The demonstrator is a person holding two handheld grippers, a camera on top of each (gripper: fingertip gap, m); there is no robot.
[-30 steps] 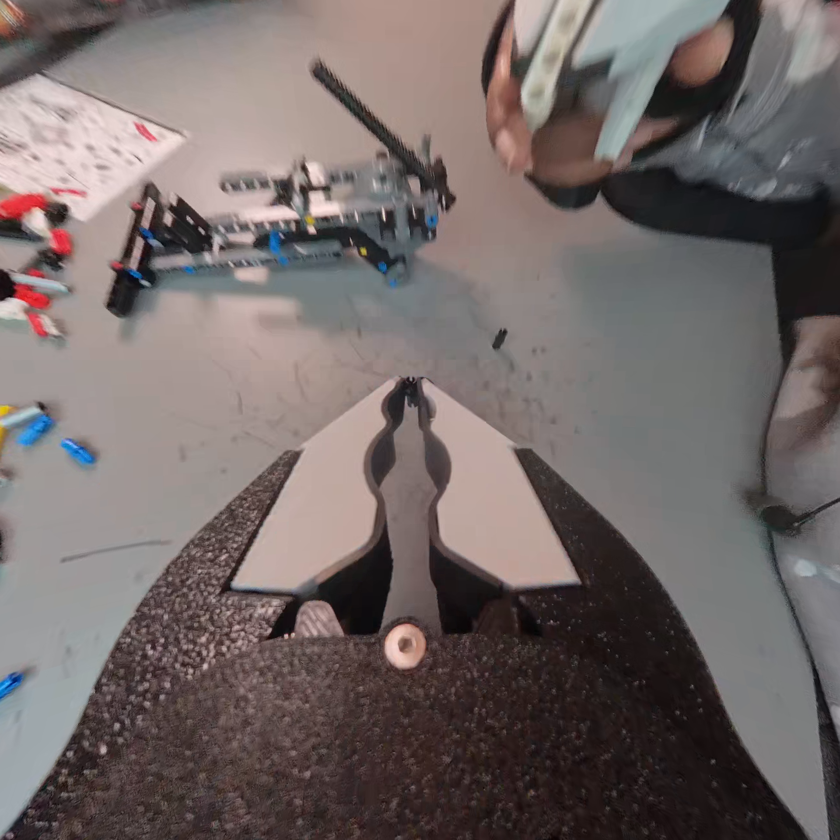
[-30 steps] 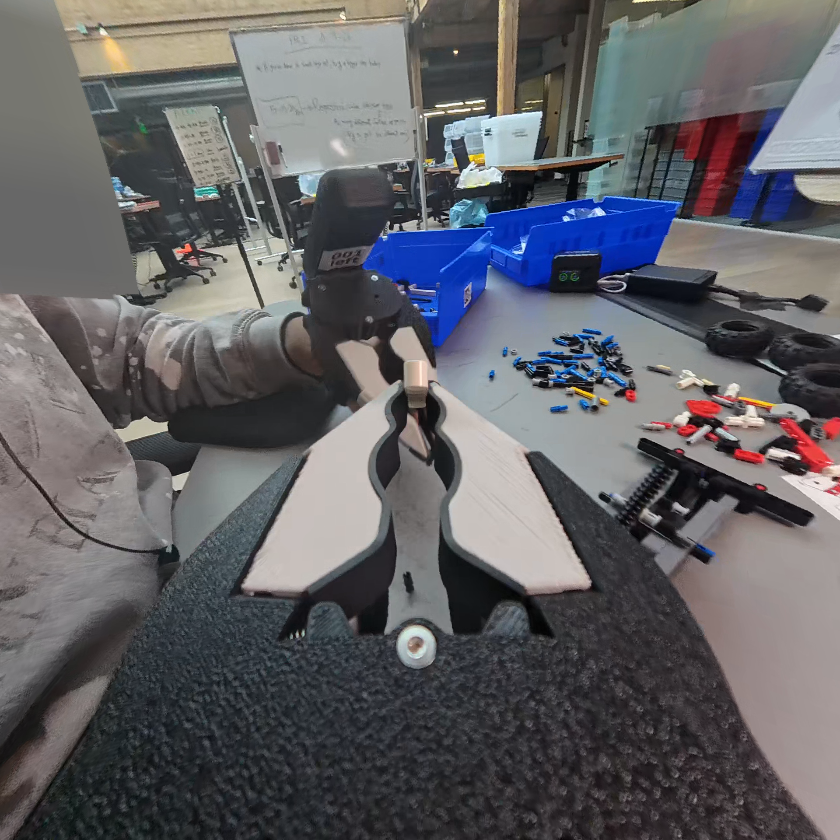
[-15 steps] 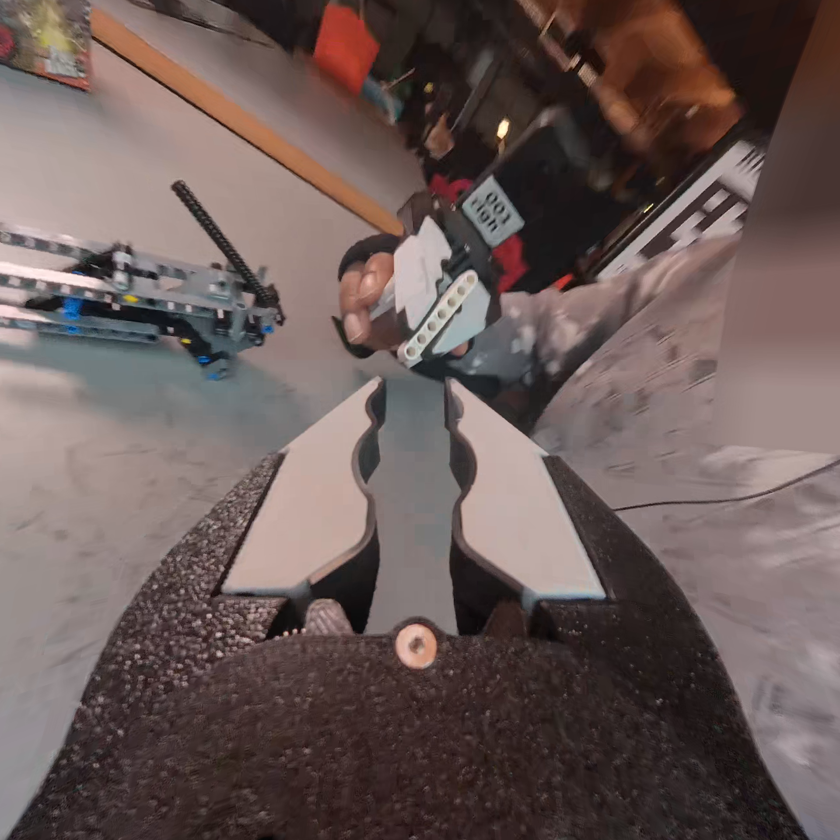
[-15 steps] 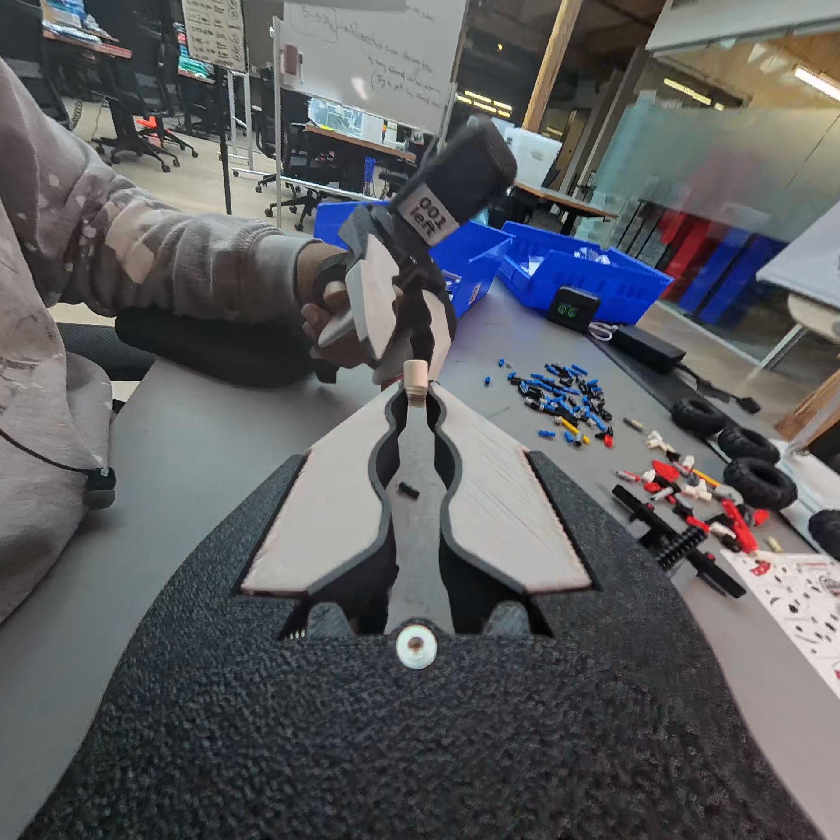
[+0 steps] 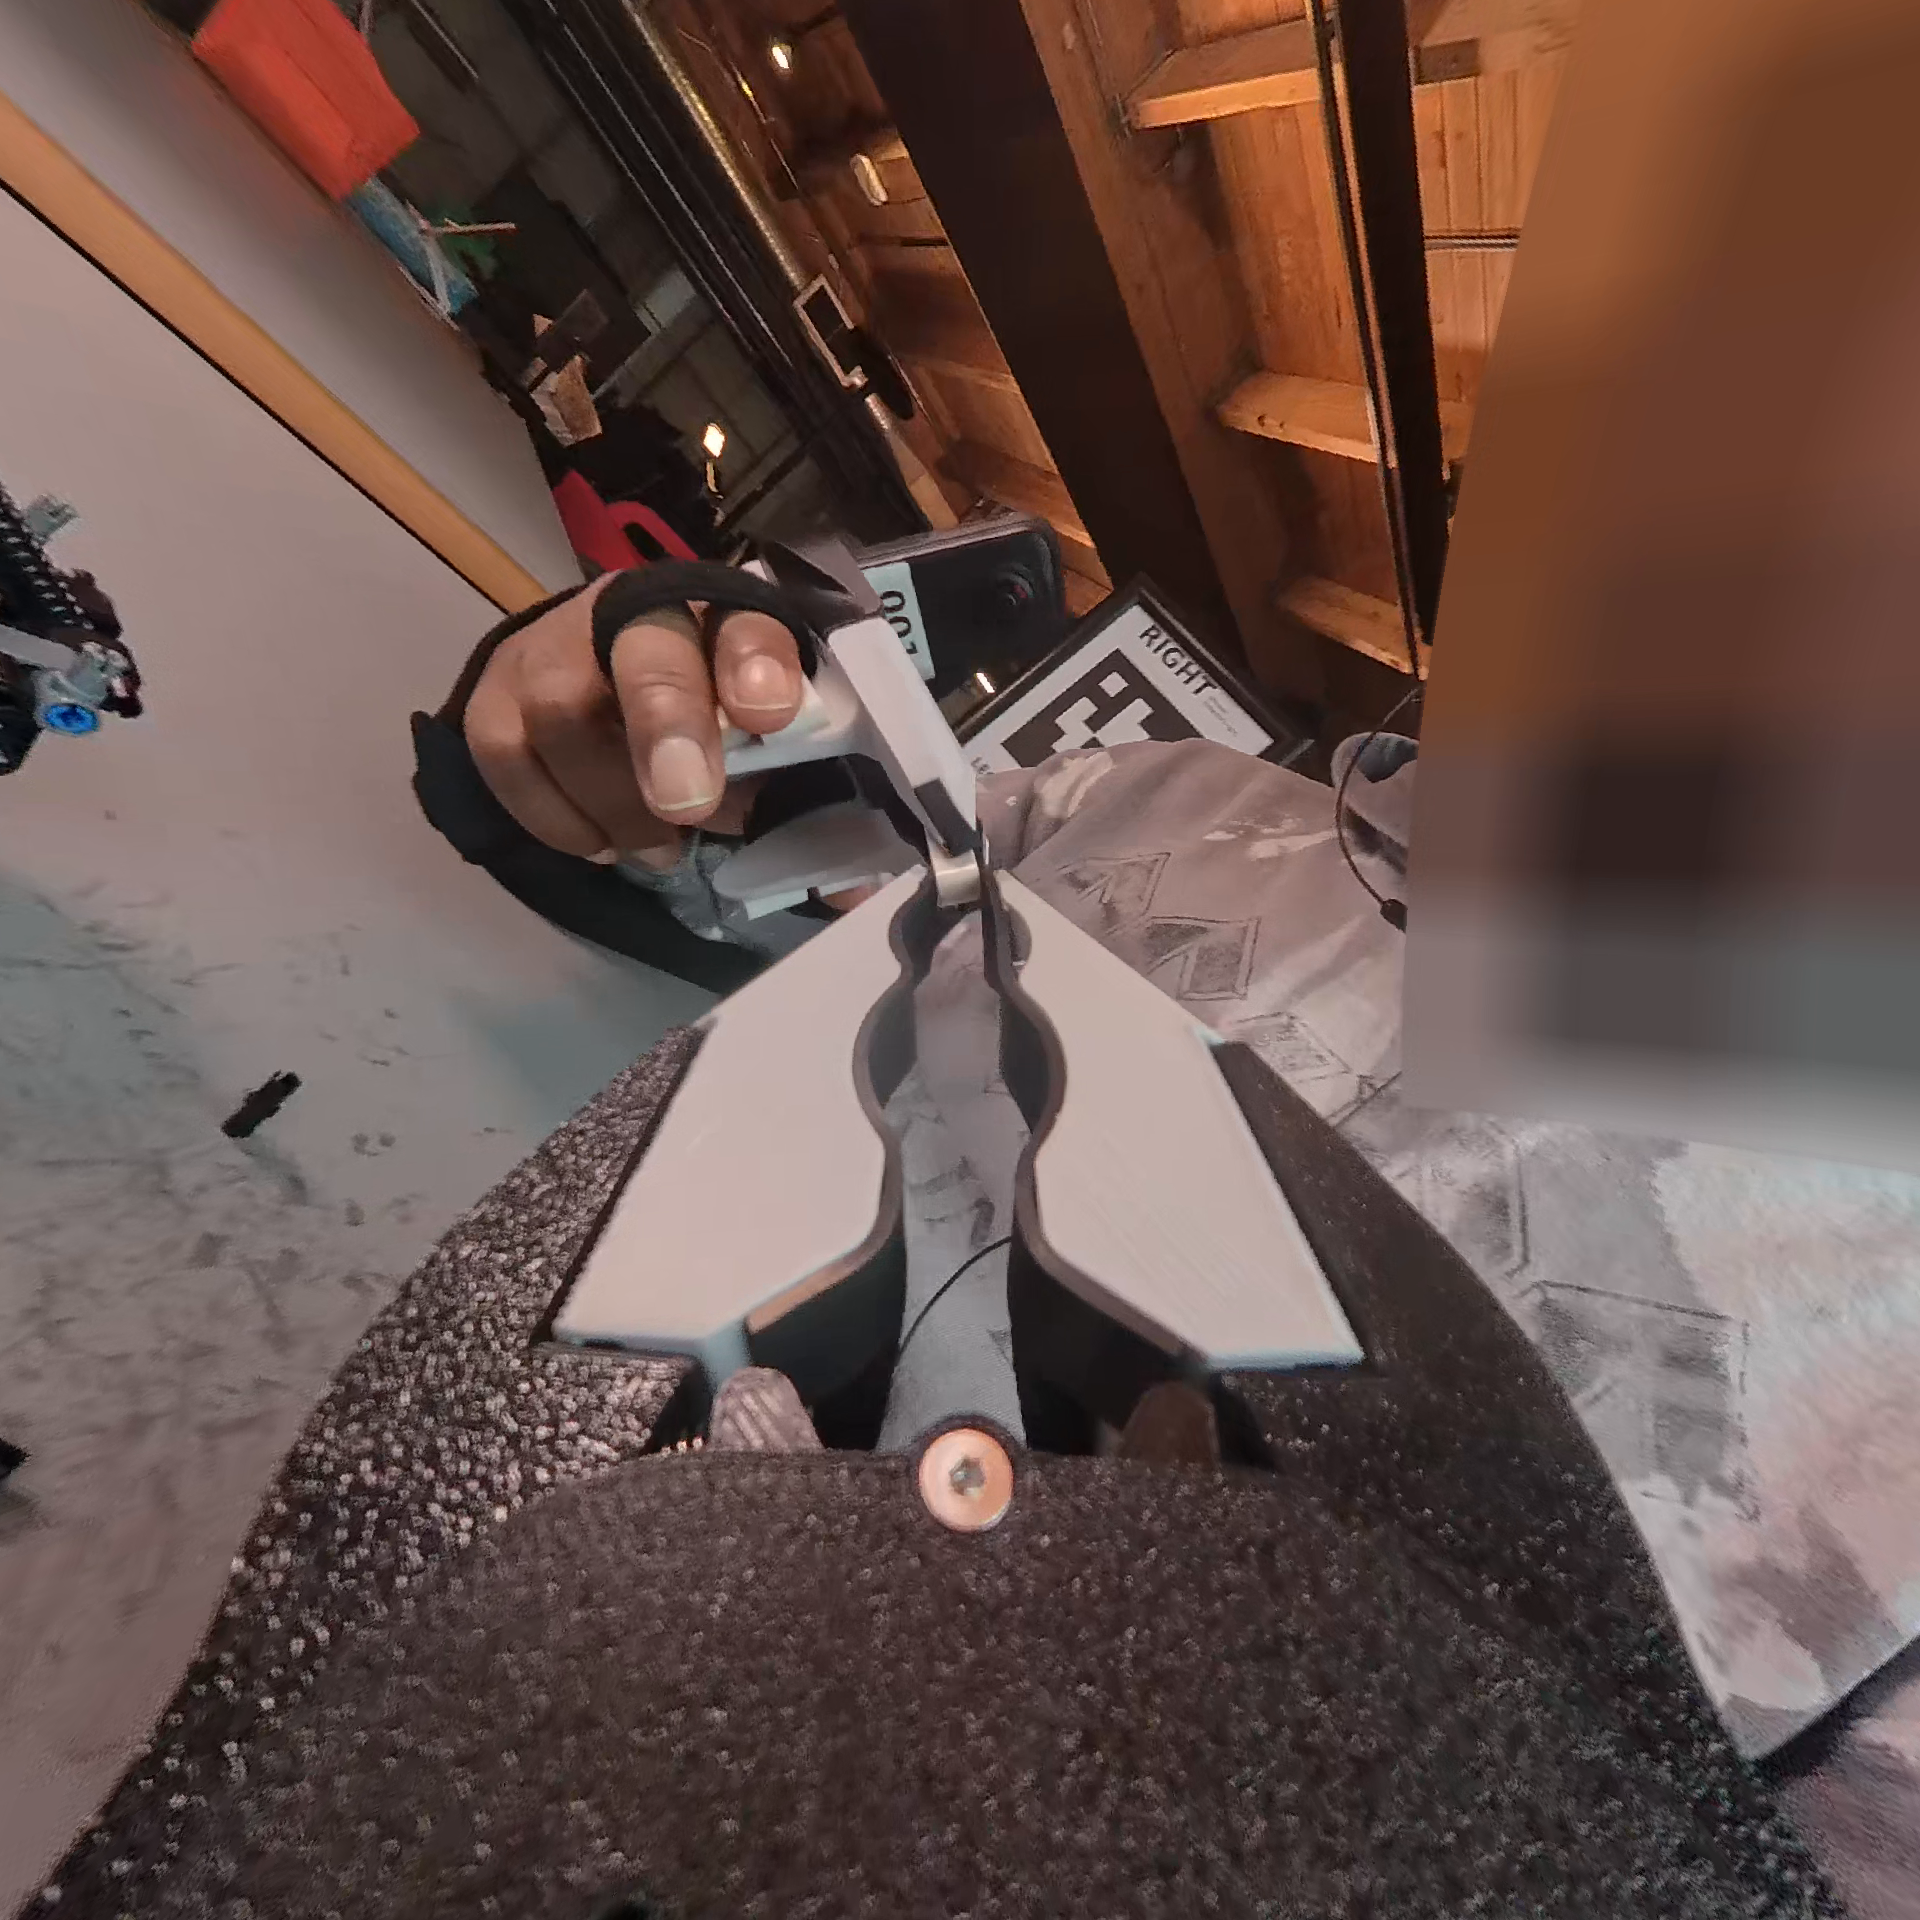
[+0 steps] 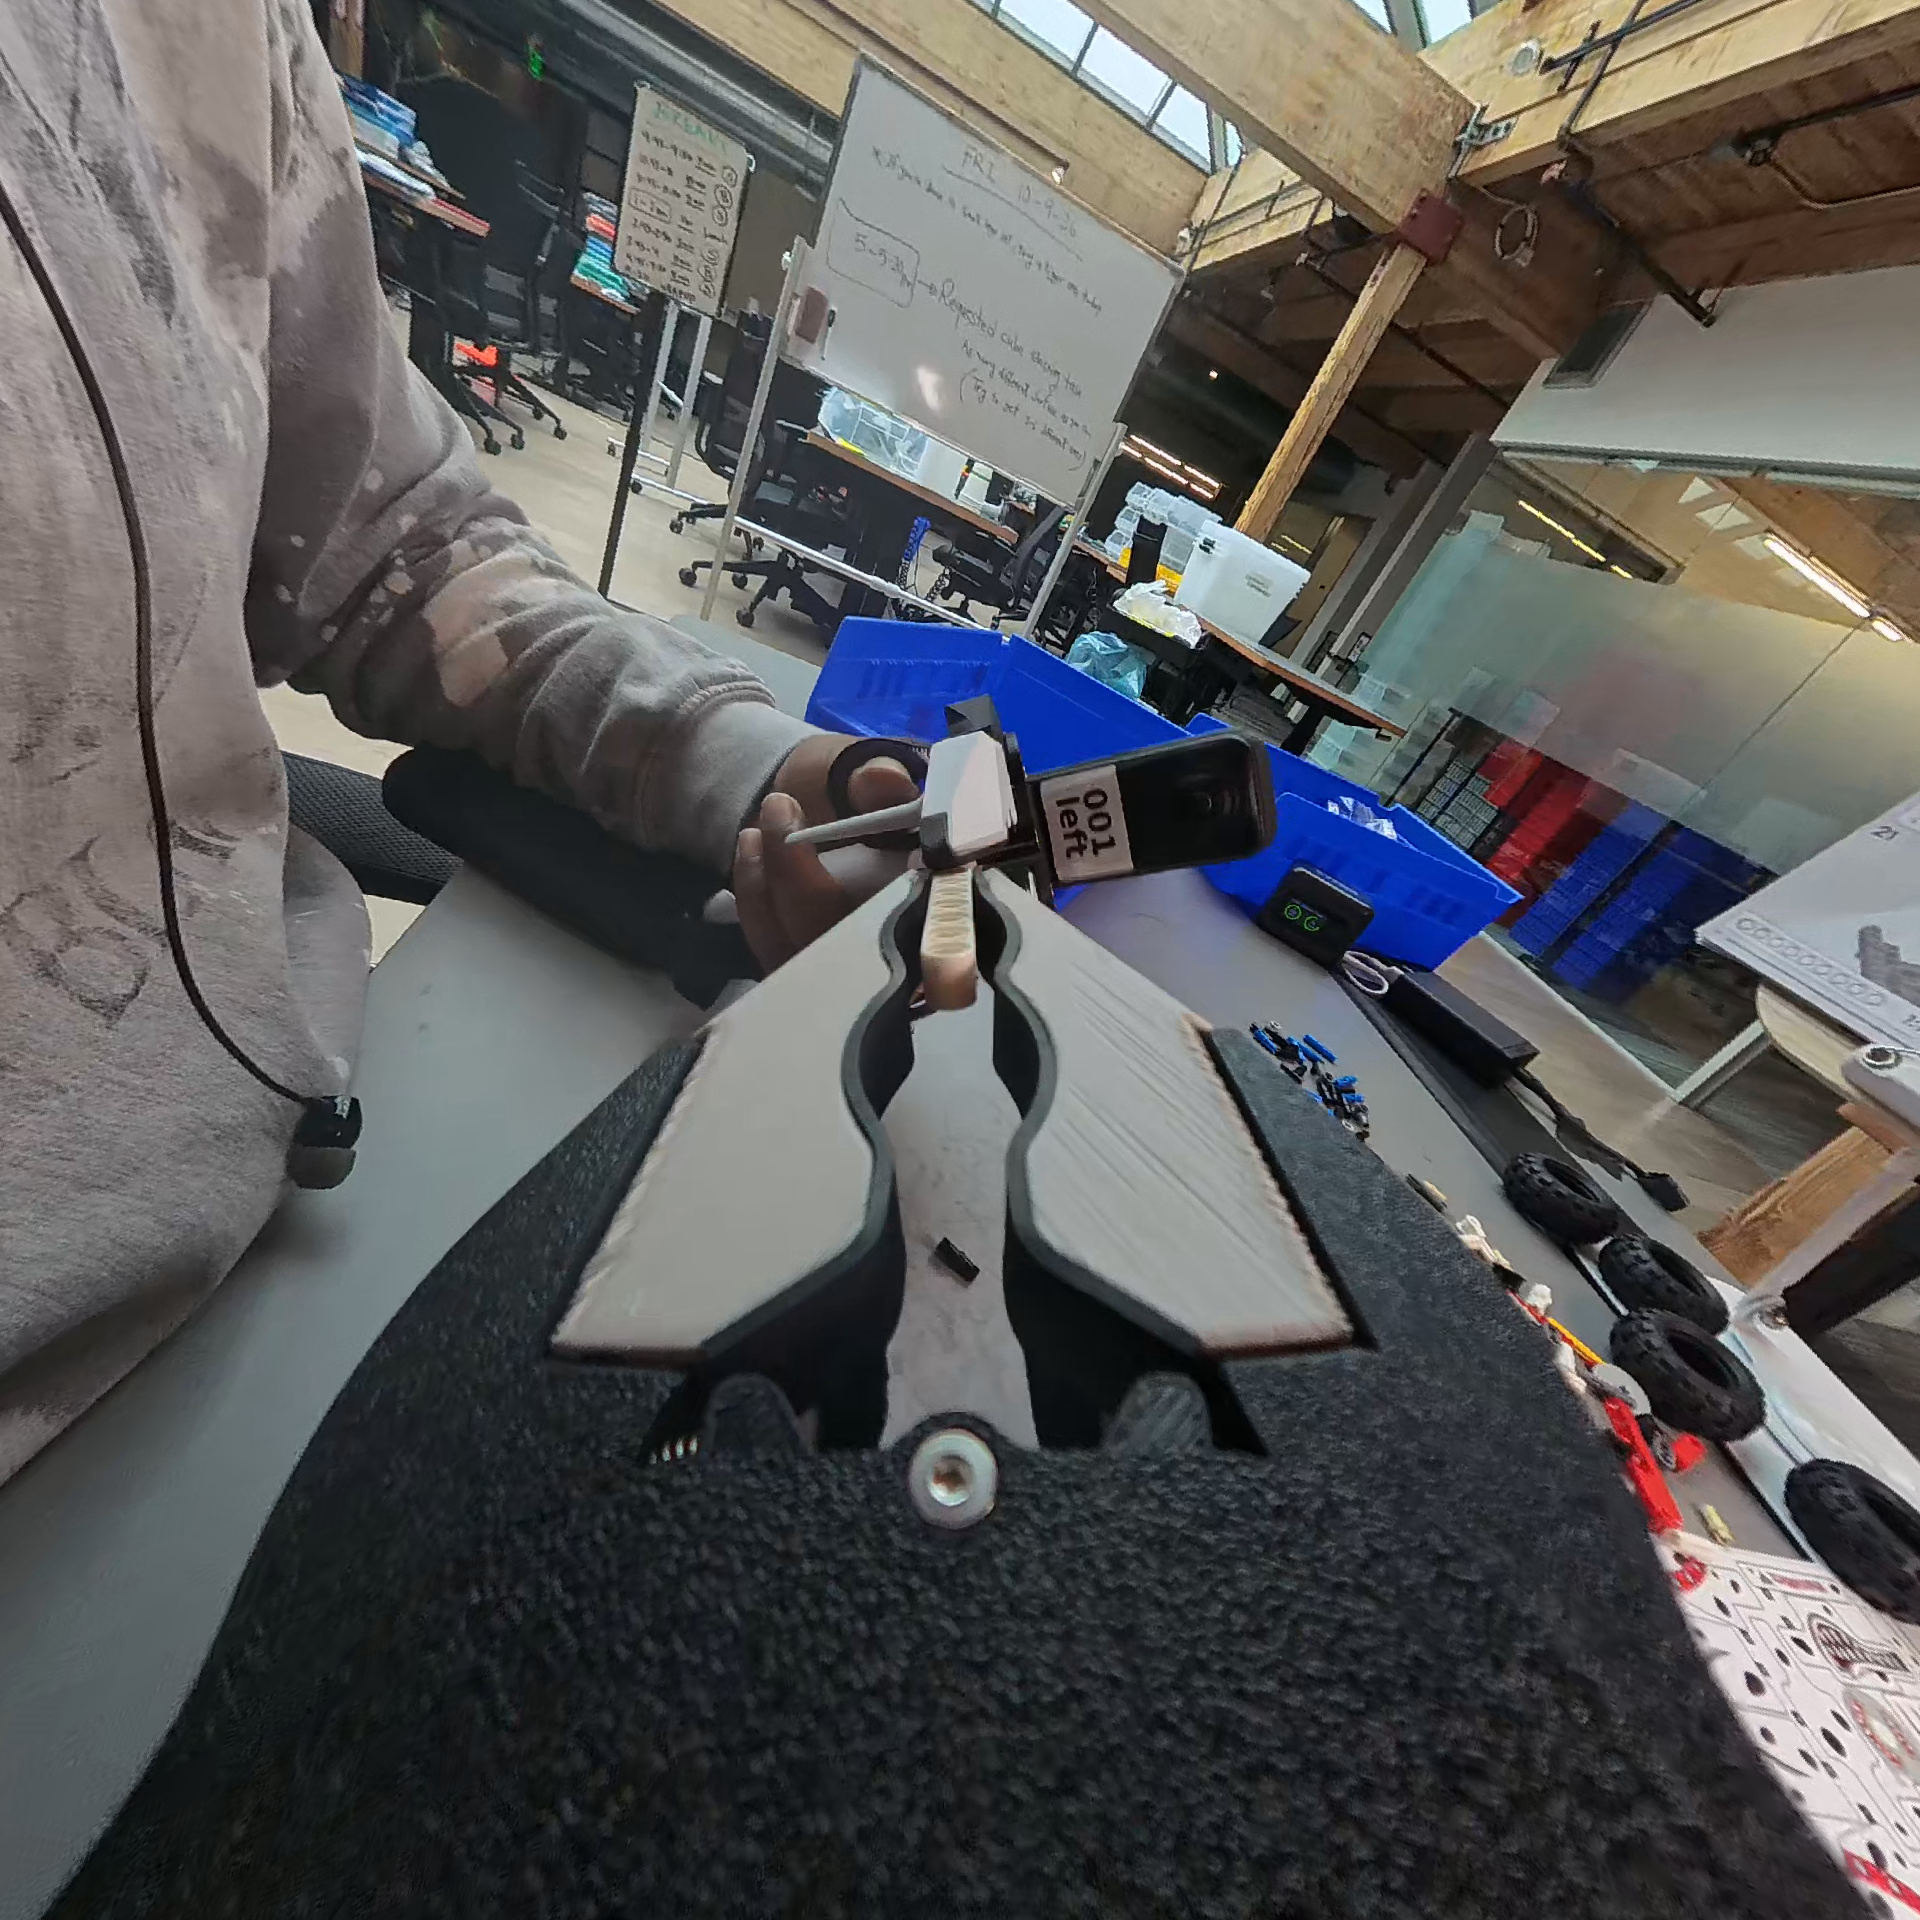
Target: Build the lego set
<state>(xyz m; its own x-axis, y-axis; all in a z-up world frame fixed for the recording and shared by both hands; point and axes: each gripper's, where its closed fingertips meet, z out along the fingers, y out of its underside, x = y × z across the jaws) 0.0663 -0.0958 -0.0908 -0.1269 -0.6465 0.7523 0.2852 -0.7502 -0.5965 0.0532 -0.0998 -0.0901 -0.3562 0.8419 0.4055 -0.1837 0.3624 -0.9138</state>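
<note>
A light grey lego beam [image 6: 948, 940] stands between the tips of my right gripper [image 6: 950, 891], which is shut on it above the table. My left gripper [image 5: 956, 896] meets it tip to tip, its jaws narrowed on the beam's end [image 5: 954, 878]. In the left wrist view a hand [image 5: 582, 727] holds the right gripper [image 5: 951, 826]. In the right wrist view the left gripper [image 6: 935, 831] shows just beyond the beam. The partly built grey and black lego model [image 5: 57, 665] lies at the far left on the grey table [image 5: 208, 831].
A small black pin [image 5: 260, 1103] lies loose on the table, also seen through my right jaws [image 6: 956, 1259]. Blue pins [image 6: 1309, 1070], black tyres [image 6: 1558, 1195], red pieces [image 6: 1642, 1455] and an instruction sheet [image 6: 1818, 1683] lie to the right. Blue bins [image 6: 1039, 707] stand behind. My two grippers' fingertips are within a few centimetres of each other.
My left gripper rose from the table, opened, swung toward the right gripper and narrowed onto the beam's end. The right gripper tilted upward with the beam. The black pin stayed on the table.
</note>
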